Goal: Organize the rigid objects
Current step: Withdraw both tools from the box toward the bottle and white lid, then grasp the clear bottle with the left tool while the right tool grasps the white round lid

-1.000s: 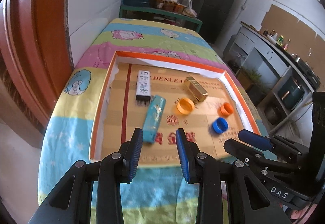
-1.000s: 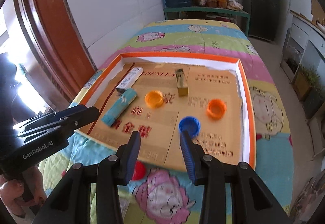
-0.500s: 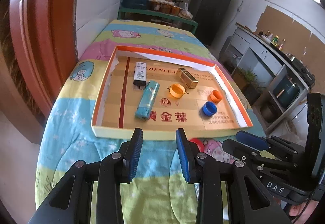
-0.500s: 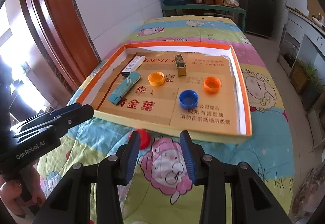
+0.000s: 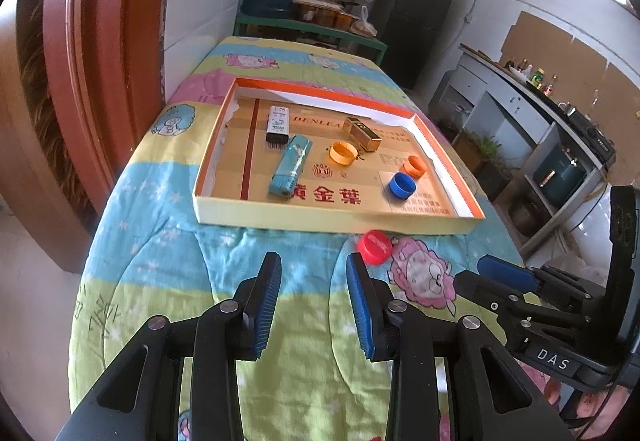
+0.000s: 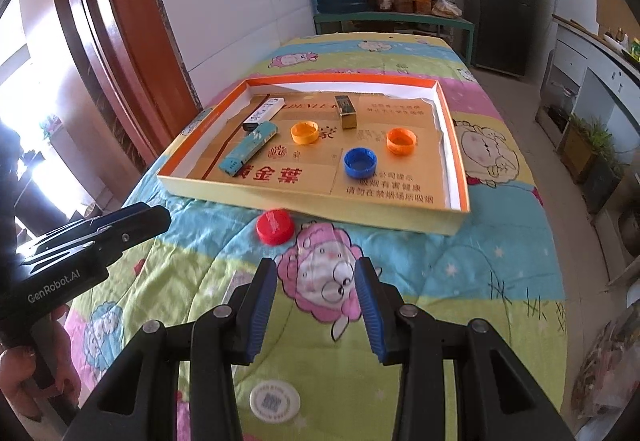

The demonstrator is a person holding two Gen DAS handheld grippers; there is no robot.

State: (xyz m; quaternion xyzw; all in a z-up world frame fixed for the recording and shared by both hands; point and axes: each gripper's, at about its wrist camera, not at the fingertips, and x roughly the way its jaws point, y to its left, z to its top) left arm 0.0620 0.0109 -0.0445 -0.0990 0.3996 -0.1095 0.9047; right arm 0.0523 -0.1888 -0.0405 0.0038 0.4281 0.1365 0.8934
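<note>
Hovering spread and empty over the quilted tabletop [image 6: 460, 265], the left hand-held gripper [image 5: 314, 305] and right hand-held gripper [image 6: 316, 305] face the tray [image 6: 312, 207], where caps and lighters already lie sorted. Just ahead, outside its near wall, waits the red cap [image 6: 275, 226], probably next. Only the right view shows a white round tag [image 6: 274, 400] beneath its jaws.

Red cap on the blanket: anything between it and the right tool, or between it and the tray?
Nothing lies between the right tool and the red cap: only bare blanket. Toward the tray, only its near wall stands in the way; the cap must be lifted over it.
</note>
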